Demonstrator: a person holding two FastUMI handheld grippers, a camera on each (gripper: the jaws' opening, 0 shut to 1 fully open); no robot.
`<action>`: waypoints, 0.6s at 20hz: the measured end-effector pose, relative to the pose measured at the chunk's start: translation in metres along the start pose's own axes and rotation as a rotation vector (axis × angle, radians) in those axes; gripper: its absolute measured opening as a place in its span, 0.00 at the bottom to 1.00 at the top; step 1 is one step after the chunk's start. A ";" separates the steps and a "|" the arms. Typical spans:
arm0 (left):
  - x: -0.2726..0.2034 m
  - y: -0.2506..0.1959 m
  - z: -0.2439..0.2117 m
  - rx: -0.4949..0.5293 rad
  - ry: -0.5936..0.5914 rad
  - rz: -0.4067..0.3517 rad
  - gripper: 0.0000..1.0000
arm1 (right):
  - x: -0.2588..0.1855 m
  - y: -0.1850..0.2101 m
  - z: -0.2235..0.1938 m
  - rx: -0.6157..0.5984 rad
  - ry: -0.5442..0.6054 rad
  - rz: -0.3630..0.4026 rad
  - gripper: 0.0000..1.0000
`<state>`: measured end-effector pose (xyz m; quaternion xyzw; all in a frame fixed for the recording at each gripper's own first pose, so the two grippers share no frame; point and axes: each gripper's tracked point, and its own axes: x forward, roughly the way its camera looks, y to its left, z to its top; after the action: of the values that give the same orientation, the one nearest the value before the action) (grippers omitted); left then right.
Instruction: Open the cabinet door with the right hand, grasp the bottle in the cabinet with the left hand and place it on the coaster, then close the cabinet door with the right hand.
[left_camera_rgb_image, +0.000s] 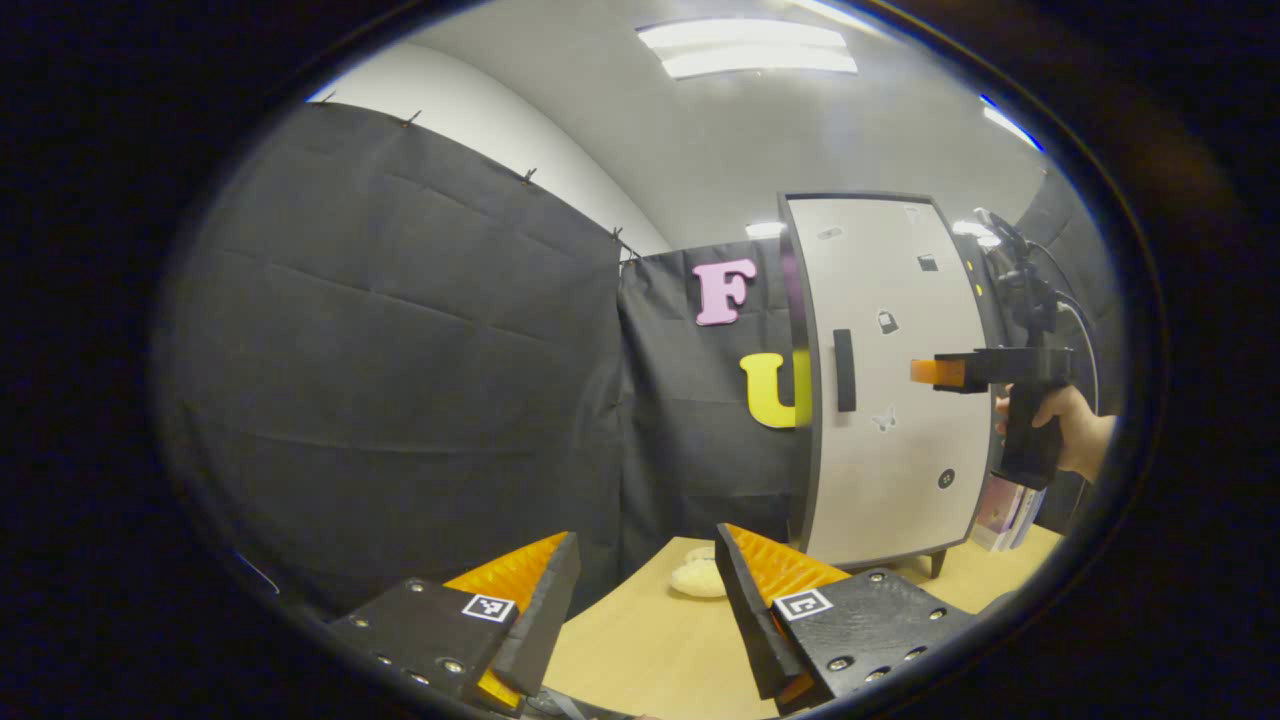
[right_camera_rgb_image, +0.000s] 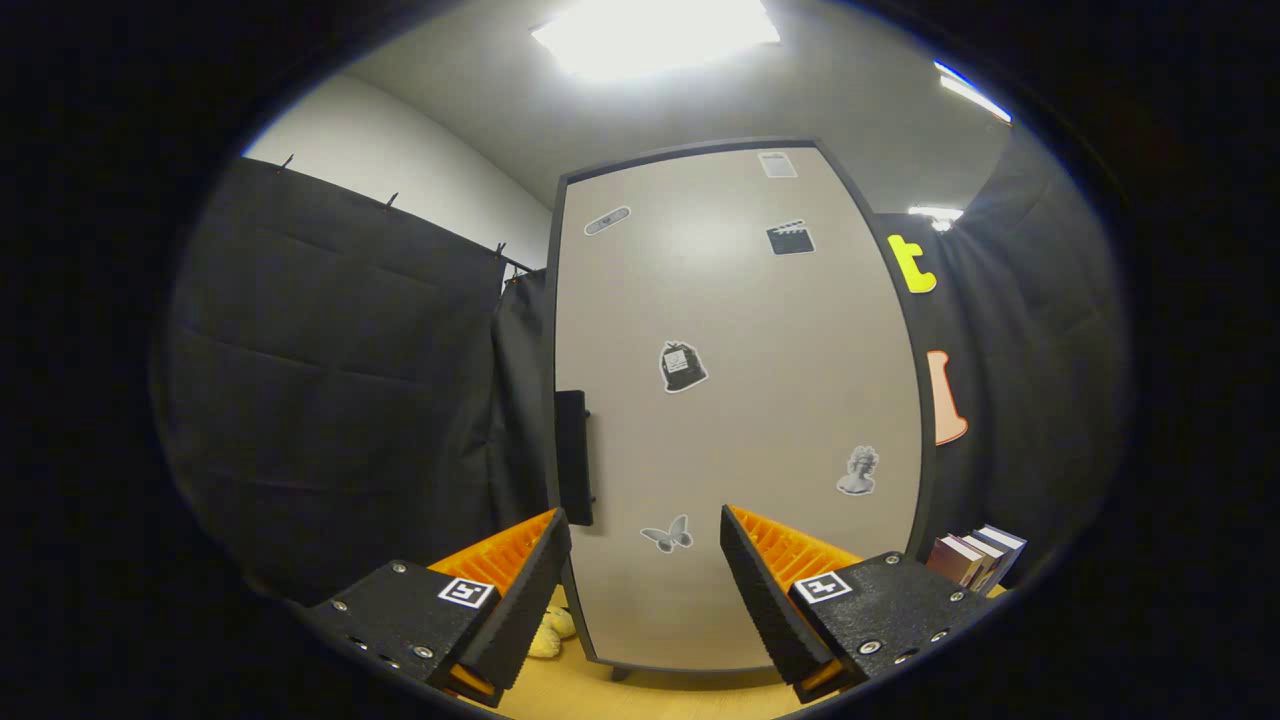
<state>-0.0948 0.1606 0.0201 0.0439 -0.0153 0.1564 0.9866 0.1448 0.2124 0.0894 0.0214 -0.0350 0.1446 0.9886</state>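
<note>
The right gripper (right_camera_rgb_image: 645, 585) has its fingers spread apart with nothing between them, and it faces the cabinet door (right_camera_rgb_image: 735, 400) from close in. The handle (right_camera_rgb_image: 573, 457), a dark upright bar, sits on the door's left edge, just up and left of the gap between the fingers. In the left gripper view the same right gripper (left_camera_rgb_image: 940, 372) shows from the side, held by a hand (left_camera_rgb_image: 1065, 430) in front of the door (left_camera_rgb_image: 895, 400), to the right of the handle (left_camera_rgb_image: 845, 370) and apart from it.

The left gripper (left_camera_rgb_image: 645, 600) is likewise spread and empty, low over the wooden table (left_camera_rgb_image: 640, 650), well left of the cabinet.

The door is shut, so the bottle is hidden inside and I cannot say where it stands. I cannot make out a coaster for certain either (a pale soft-looking thing (left_camera_rgb_image: 700, 577) lies on the table by the cabinet's left foot, too unclear to name).

The door looks a stiff, flat panel, smooth-faced and offering no grip on its surface; the handle is the one place to take hold, pinched across its narrow width. Hinged opposite the handle, it would swing in an arc, so the pull likely wants to follow that curve. The cabinet stands on thin legs and may shift if tugged hard. A stack of books (right_camera_rgb_image: 975, 555) lies by its right foot.
</note>
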 end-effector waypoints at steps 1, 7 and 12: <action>-0.002 0.005 -0.001 0.000 0.003 0.006 0.78 | 0.009 0.010 0.000 0.002 0.006 0.013 0.93; -0.007 0.038 -0.010 -0.012 0.014 0.057 0.75 | 0.066 0.033 0.005 0.018 0.034 -0.004 0.92; -0.011 0.066 -0.017 -0.014 0.023 0.097 0.75 | 0.101 0.044 -0.008 0.021 0.108 -0.017 0.89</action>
<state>-0.1259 0.2213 0.0082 0.0347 -0.0072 0.2045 0.9782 0.2295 0.2837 0.0907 0.0244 0.0203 0.1373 0.9900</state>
